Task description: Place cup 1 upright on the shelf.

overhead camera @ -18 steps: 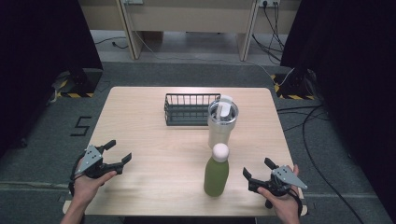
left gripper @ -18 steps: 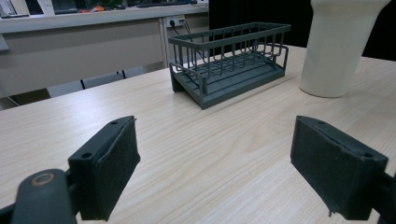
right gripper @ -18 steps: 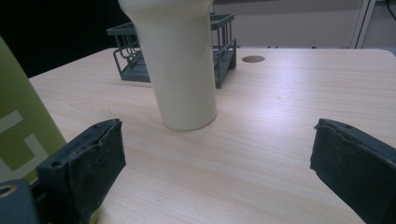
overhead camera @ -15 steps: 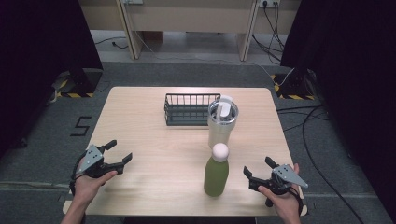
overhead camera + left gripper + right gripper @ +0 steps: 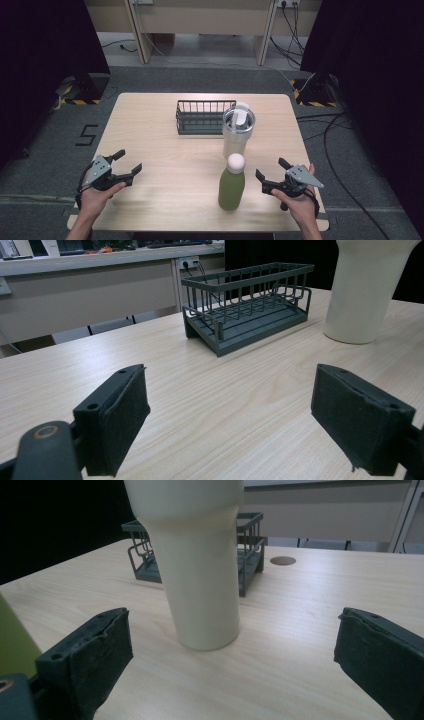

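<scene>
Two grippers with jaws spread, empty: right gripper [image 5: 270,176] just right of green bottle [image 5: 231,187], left gripper [image 5: 127,164] well left, cream tumbler [image 5: 236,131] behind bottle, top cropped in gripper views, wire basket [image 5: 200,117] beyond.

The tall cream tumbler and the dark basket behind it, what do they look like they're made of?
The tumbler looks like metal with a matte cream coating, though plastic is possible: its wall is smooth with a soft sheen. Its lid seems clear plastic with a white flap. The basket looks like steel wire coated matte dark grey, with thin, evenly spaced bars.
</scene>
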